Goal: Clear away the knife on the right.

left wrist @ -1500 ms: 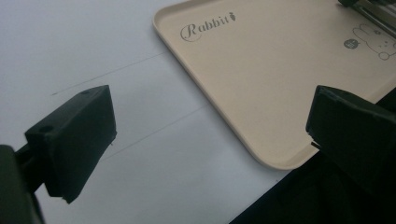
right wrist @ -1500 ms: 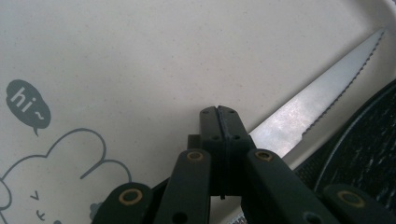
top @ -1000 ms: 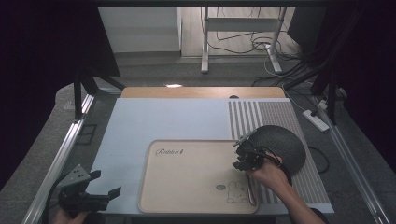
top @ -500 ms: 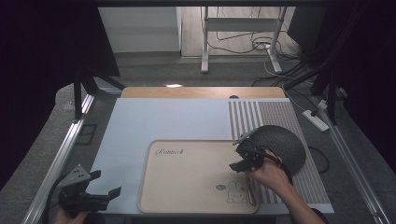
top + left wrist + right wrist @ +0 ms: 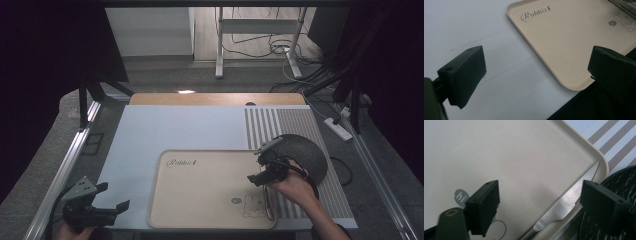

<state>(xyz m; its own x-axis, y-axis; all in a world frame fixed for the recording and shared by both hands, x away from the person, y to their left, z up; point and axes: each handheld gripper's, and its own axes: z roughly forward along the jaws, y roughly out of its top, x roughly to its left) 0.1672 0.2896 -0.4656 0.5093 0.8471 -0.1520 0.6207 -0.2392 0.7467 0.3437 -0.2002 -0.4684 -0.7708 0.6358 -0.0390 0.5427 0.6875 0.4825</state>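
A beige tray (image 5: pixel 200 195) printed with "Rabbit" lies on a pale mat. A table knife (image 5: pixel 560 210) rests along the inside of the tray's right rim (image 5: pixel 596 157), its serrated blade pointing away from me. My right gripper (image 5: pixel 256 167) hovers over that side of the tray. Its jaws have just been opening and now stand wide apart (image 5: pixel 540 205); the knife lies below the gap, touched by neither pad. My left gripper (image 5: pixel 114 196) sits at the near left corner of the mat, open and holding nothing (image 5: pixel 536 72), with the tray (image 5: pixel 574 45) ahead of it.
A dark round plate (image 5: pixel 307 152) lies on a striped placemat (image 5: pixel 280 122) just right of the tray, close behind the right gripper. Metal rails (image 5: pixel 65 165) border the table on both sides. Bare pale mat (image 5: pixel 165 125) stretches behind the tray.
The right gripper's jaws have spread wider over the tray's right side, with the hand nearly in place. The left gripper has not moved.
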